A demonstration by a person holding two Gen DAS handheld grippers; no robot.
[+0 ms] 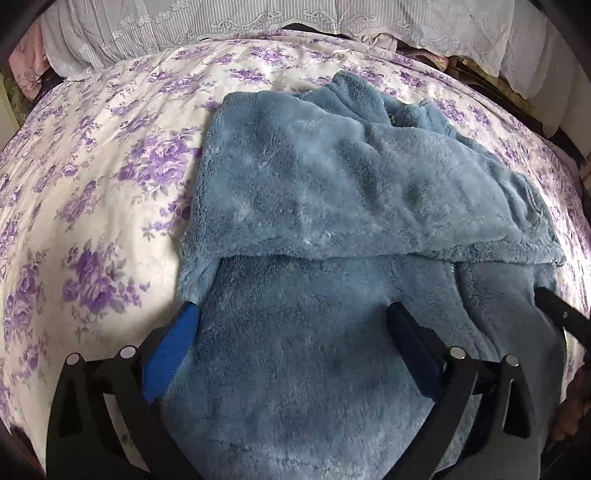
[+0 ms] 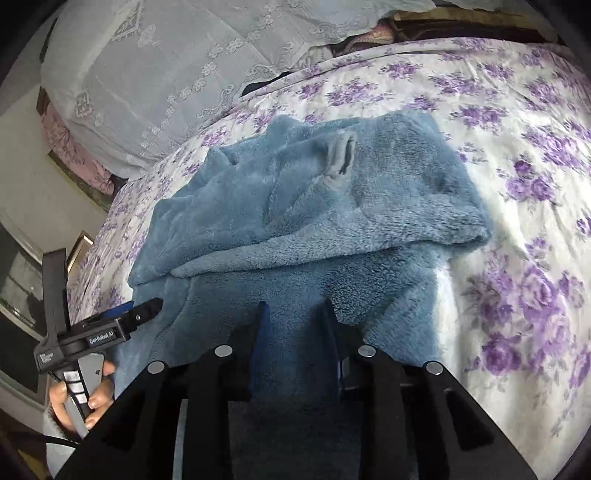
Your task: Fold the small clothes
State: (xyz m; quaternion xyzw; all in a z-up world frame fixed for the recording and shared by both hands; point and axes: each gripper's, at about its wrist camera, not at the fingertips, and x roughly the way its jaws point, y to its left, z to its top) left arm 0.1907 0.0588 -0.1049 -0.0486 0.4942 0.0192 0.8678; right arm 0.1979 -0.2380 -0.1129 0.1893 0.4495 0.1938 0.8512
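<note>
1. Left wrist view: a blue fleece garment (image 1: 332,192) lies on a bedspread (image 1: 92,192) printed with purple flowers. Its far part is folded over into a thick layer whose near edge runs across the middle of the picture; the single layer below it reaches down between the fingers.
2. The left gripper (image 1: 295,317) has its jaws spread wide, released. The blue pad of one finger sits at the garment's left edge and the dark finger stands over the fleece further right. The cloth lies flat beneath them, not pinched.
3. At the right edge of this view a black finger of the right gripper (image 1: 561,314) reaches over the garment's right side.
4. Behind the bed hangs a white lace cover (image 1: 258,22).
5. Right wrist view: the same garment (image 2: 332,206) lies on the flowered bedspread (image 2: 517,184), its folded part beyond and a flat layer nearer the camera.
6. The right gripper (image 2: 295,314) has its jaws narrowly parted with a band of blue fleece running up between them; whether the pads press on the cloth I cannot tell.
7. On the left, a hand (image 2: 85,398) holds the left gripper (image 2: 144,310) by its handle, its tip at the garment's left edge.
8. A white lace cover (image 2: 147,74) drapes over something at the head of the bed.
</note>
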